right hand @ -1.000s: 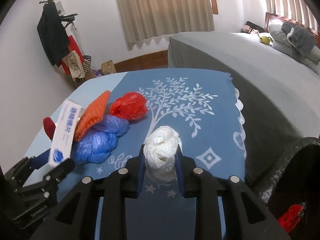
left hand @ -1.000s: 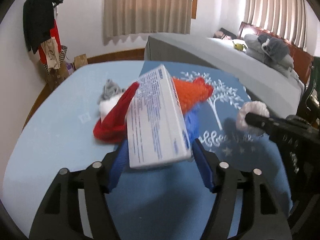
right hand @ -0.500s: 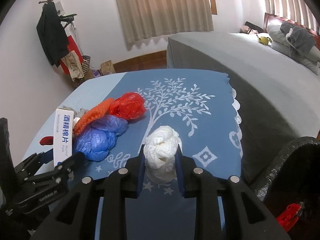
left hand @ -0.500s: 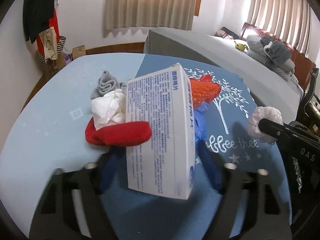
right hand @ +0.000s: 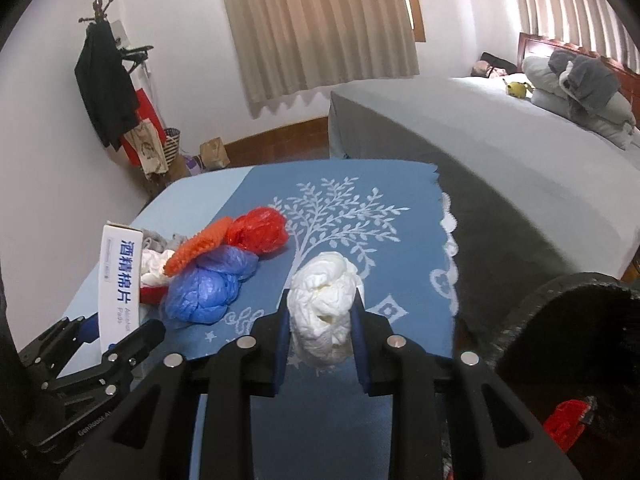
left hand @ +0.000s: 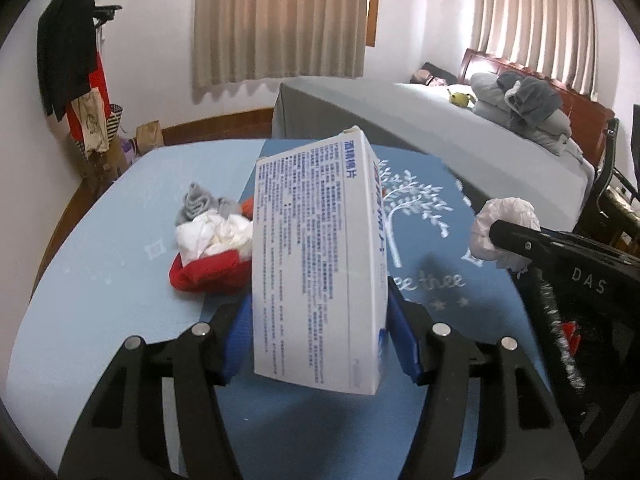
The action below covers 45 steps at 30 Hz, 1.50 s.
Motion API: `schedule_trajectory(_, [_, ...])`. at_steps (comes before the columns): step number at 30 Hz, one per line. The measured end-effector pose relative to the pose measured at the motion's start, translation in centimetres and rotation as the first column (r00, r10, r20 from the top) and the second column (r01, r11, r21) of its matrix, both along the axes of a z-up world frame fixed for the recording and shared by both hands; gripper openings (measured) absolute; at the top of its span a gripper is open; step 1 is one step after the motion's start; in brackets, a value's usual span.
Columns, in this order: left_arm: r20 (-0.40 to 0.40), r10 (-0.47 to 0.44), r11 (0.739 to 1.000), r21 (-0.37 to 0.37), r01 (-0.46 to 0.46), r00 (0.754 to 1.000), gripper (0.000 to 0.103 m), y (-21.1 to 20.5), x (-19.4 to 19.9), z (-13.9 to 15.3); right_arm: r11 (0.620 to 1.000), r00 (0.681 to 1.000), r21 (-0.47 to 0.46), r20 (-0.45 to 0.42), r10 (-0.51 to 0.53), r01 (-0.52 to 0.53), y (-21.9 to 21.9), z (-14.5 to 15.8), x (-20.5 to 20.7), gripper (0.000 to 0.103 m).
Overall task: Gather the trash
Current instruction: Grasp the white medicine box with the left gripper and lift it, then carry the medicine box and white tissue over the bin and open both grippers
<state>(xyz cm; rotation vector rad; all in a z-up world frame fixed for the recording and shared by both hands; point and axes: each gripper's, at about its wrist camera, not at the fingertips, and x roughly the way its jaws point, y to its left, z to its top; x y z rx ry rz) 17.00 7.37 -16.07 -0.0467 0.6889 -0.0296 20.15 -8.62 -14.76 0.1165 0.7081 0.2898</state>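
Note:
My left gripper (left hand: 320,344) is shut on a white cardboard box (left hand: 316,264) with blue print, which stands upright between the blue pads above the table. From the right wrist view the same box (right hand: 120,284) is at the left in the left gripper (right hand: 116,332). My right gripper (right hand: 320,336) is shut on a crumpled white bag (right hand: 326,306), lifted over the blue cloth; the bag (left hand: 504,232) also shows at the right of the left wrist view. On the table lie a red item (left hand: 208,276), white tissue (left hand: 212,236), a blue bag (right hand: 208,284), a red bag (right hand: 260,234) and orange netting (right hand: 198,250).
A black trash bag (right hand: 560,320) with red scrap (right hand: 568,424) inside gapes at the lower right, beside the table (right hand: 188,204). A grey bed (right hand: 480,144) runs behind and right. A coat rack (right hand: 106,92) with bags stands by the far wall.
The box has gone from tilted to upright in the left gripper and has risen clear of the pile. The right gripper, with the white bag, has lifted slightly.

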Motion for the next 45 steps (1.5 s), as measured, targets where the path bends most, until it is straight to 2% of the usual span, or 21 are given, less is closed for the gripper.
schedule_trajectory(14, [0.078,-0.048,0.999,-0.002,0.048,0.996,0.058,-4.3,-1.0,3.5,0.998,0.995,0.004,0.072,-0.065,0.064,-4.9,4.0,-4.6,0.027])
schedule_trajectory(24, [0.112,-0.145,0.989,-0.007,0.146,0.983,0.059,-9.7,-1.7,4.9,0.989,0.984,0.0,0.097,-0.148,0.149,-9.8,5.5,-8.0,0.027])
schedule_trajectory(32, [0.135,-0.24,0.97,-0.002,0.243,0.961,0.059,-14.5,-2.3,5.2,0.968,0.964,-0.006,0.102,-0.247,0.249,-14.1,5.8,-10.4,0.027])
schedule_trajectory(45, [0.14,-0.391,0.919,-0.004,0.395,0.91,0.059,-21.8,-2.8,4.4,0.917,0.915,-0.031,0.095,-0.393,0.397,-21.0,5.3,-12.9,0.027])
